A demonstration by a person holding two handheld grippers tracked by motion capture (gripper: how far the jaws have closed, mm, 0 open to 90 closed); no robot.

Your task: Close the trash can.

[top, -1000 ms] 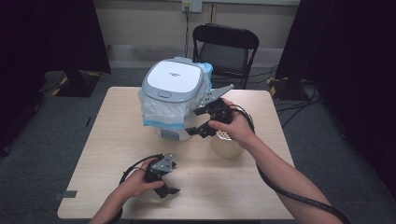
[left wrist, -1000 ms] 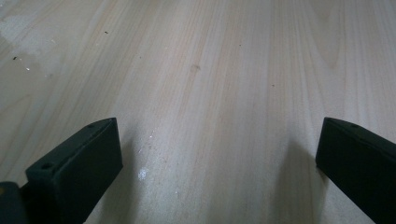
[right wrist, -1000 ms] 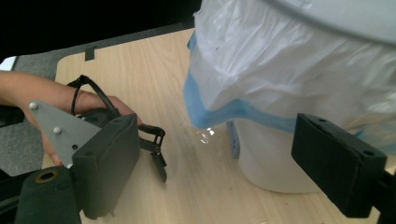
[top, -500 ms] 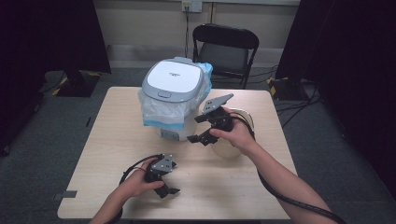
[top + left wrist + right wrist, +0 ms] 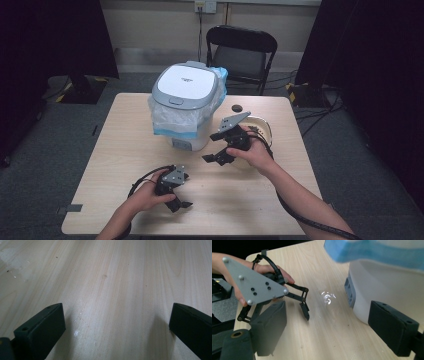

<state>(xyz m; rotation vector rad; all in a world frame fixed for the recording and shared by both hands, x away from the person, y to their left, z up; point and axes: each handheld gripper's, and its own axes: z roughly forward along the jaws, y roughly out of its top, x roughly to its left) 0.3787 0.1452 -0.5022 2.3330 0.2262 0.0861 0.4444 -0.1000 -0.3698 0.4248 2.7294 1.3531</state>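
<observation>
A white lidded container (image 5: 187,90) lined with a blue plastic bag (image 5: 172,125) stands at the back middle of the wooden table (image 5: 115,150). My right gripper (image 5: 215,147) hovers just right of its base, open, with nothing between the jaws. In the right gripper view (image 5: 327,315) the container's white wall (image 5: 384,287) is on the right. There the other hand holds a gripper whose grey plate (image 5: 254,282) faces me. My left gripper (image 5: 179,205) rests near the front edge, open over bare wood (image 5: 112,277).
A pale bowl (image 5: 262,127) sits behind the right hand. A small black round object (image 5: 236,108) lies near the table's back edge. A black folding chair (image 5: 242,52) stands beyond the table. Cables trail from both grippers.
The right gripper has sunk toward the table and come slightly nearer the front, its jaws as wide as before. The left hand has kept still.
</observation>
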